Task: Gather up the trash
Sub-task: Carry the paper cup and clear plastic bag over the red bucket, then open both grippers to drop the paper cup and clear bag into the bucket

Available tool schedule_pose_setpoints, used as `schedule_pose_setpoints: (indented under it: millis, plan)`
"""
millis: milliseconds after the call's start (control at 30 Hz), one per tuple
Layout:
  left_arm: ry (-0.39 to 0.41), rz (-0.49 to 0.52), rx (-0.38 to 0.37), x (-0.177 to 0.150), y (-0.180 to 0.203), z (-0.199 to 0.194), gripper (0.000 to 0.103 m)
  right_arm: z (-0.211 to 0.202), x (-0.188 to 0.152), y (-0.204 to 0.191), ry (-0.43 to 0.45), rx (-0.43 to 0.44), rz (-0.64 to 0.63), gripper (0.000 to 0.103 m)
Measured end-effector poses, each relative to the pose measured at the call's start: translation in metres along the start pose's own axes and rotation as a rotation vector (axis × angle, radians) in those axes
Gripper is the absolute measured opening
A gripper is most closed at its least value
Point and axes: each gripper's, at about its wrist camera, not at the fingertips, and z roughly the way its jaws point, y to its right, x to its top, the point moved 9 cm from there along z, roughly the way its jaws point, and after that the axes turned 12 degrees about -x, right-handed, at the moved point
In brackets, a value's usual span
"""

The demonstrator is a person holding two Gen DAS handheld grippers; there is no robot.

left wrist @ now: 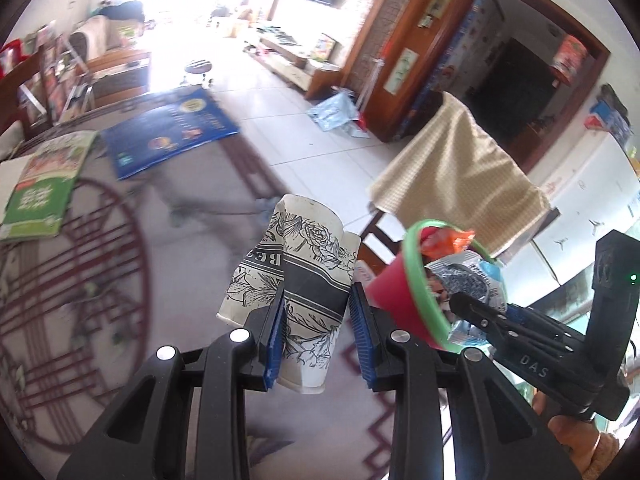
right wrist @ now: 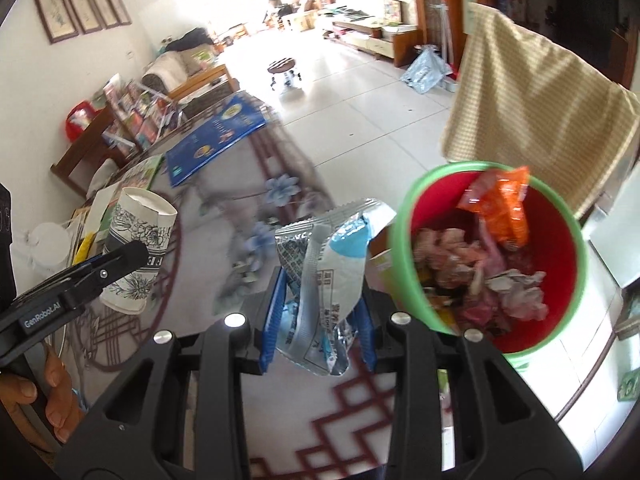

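Note:
My left gripper [left wrist: 318, 332] is shut on a crushed white paper cup [left wrist: 296, 276] with black flower print, held above the table. The cup also shows at the left of the right wrist view [right wrist: 138, 248], pinched by the left gripper's fingers [right wrist: 120, 260]. My right gripper [right wrist: 320, 320] is shut on a silver and blue foil wrapper [right wrist: 324, 276]. A red bin with a green rim [right wrist: 404, 236] stands just right of it, holding an orange wrapper [right wrist: 500, 204] and crumpled paper. In the left wrist view the bin [left wrist: 390, 296] sits right of the cup, with the right gripper's fingers [left wrist: 492, 316] at its rim.
The table [left wrist: 192, 288] has a cloth with dark red line patterns. A blue book [left wrist: 172, 132] and a green booklet [left wrist: 44, 188] lie at its far side. A chair draped with a beige cloth [right wrist: 532, 112] stands behind the bin. A tiled floor lies beyond.

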Motion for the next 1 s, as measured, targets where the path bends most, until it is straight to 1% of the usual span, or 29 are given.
schedule_pose_setpoints:
  millis: [133, 267, 367, 467, 567, 733, 767, 800, 833, 867, 933, 1000]
  plan:
    - [-0.028, 0.051, -0.055, 0.008, 0.047, 0.033, 0.028, -0.002, 0.006, 0.060, 0.012, -0.052, 0.069, 0.032]
    - [-0.061, 0.101, -0.105, 0.012, 0.093, 0.068, 0.028, 0.000, 0.011, 0.113, 0.012, -0.091, 0.121, 0.032]
    - [-0.089, 0.120, -0.133, 0.012, 0.120, 0.094, 0.028, 0.004, 0.016, 0.143, 0.009, -0.109, 0.136, 0.032]
    - [-0.108, 0.140, -0.148, 0.012, 0.140, 0.114, 0.028, 0.011, 0.018, 0.166, -0.002, -0.113, 0.146, 0.032]
    - [-0.119, 0.157, -0.158, 0.014, 0.159, 0.131, 0.028, 0.018, 0.019, 0.180, -0.015, -0.109, 0.146, 0.032]
    - [-0.120, 0.177, -0.161, 0.021, 0.175, 0.144, 0.028, 0.030, 0.022, 0.186, -0.031, -0.099, 0.133, 0.033]
    - [-0.117, 0.180, -0.161, 0.022, 0.176, 0.144, 0.033, 0.033, 0.023, 0.187, -0.033, -0.099, 0.130, 0.036]
    - [-0.111, 0.183, -0.155, 0.024, 0.177, 0.144, 0.051, 0.035, 0.024, 0.186, -0.037, -0.100, 0.127, 0.040]
    - [-0.091, 0.182, -0.146, 0.027, 0.177, 0.142, 0.060, 0.037, 0.024, 0.188, -0.038, -0.103, 0.127, 0.046]
    - [-0.072, 0.180, -0.142, 0.031, 0.176, 0.139, 0.067, 0.038, 0.024, 0.189, -0.038, -0.106, 0.131, 0.049]
    - [-0.040, 0.176, -0.137, 0.036, 0.175, 0.132, 0.071, 0.040, 0.025, 0.190, -0.038, -0.100, 0.137, 0.051]
    - [-0.020, 0.175, -0.127, 0.041, 0.172, 0.125, 0.077, 0.041, 0.025, 0.190, -0.036, -0.097, 0.138, 0.058]
